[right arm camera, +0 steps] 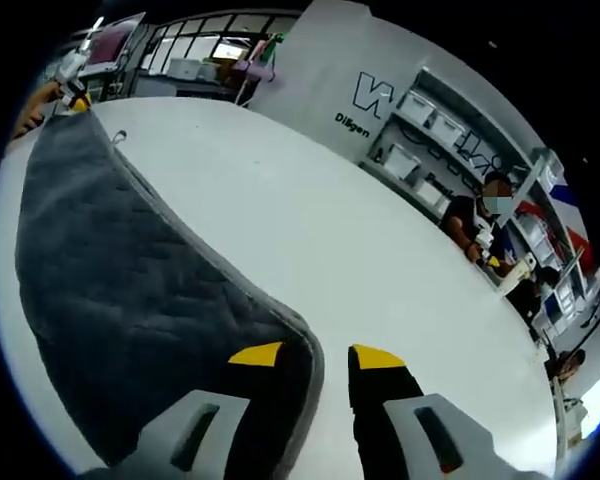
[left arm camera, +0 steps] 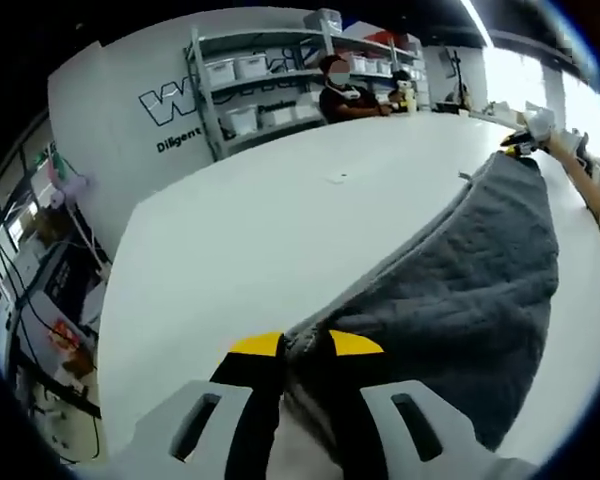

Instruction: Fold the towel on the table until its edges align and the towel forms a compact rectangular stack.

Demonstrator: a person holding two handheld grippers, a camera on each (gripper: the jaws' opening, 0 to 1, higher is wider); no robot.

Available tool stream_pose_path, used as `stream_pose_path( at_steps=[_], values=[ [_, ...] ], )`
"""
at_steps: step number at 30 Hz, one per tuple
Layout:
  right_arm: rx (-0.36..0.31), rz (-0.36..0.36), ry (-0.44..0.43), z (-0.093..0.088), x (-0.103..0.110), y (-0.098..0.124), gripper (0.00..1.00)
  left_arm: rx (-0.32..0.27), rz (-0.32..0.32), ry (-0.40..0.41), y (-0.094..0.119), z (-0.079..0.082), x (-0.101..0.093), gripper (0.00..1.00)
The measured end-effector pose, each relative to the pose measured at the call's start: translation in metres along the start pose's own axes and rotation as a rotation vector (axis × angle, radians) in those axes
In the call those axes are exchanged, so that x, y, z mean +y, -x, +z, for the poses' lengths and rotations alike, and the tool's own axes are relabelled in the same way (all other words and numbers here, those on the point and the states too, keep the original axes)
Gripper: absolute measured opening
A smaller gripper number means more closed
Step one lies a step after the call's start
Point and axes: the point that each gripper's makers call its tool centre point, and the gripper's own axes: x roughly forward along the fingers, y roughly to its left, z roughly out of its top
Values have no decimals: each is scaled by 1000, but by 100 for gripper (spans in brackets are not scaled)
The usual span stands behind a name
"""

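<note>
Between my left gripper's [left arm camera: 306, 345] jaws sits a pinched corner of the grey towel [left arm camera: 480, 280]. My right gripper [right arm camera: 316, 354] clamps its opposite corner on the white table [right arm camera: 310, 230].

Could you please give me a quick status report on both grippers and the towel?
Left gripper and right gripper each shut on a corner of the grey towel. Towel stretched between them over the white table. Nothing in the way.

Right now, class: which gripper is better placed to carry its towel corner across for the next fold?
Neither clearly: the left gripper and right gripper each pinch one corner of the grey towel, so both should probably move together.
</note>
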Motion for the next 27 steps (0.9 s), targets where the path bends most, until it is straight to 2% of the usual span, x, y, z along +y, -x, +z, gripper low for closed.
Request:
stream_pose_path(
  at_steps=[4, 9, 10, 14, 18, 23, 27],
  values=[
    [-3, -15, -28, 1, -2, 6, 27, -29, -2, 57, 4, -2, 1, 23],
    [-5, -16, -40, 3, 0, 17, 39, -48, 20, 106, 11, -1, 8, 34],
    [-3, -15, -41, 3, 0, 19, 43, -52, 28, 118, 14, -1, 8, 34],
    [-1, -30, -64, 1, -1, 26, 71, -110, 27, 172, 24, 5, 7, 38],
    [15, -29, -96, -5, 2, 36, 79, -134, 17, 207, 36, 4, 1, 39],
    [30, 0, -134, -14, 12, 49, 99, -153, 2, 239, 54, -7, -12, 39],
    [16, 30, -176, -17, 21, 64, 99, -173, -26, 285, 69, -14, -24, 39]
  ],
)
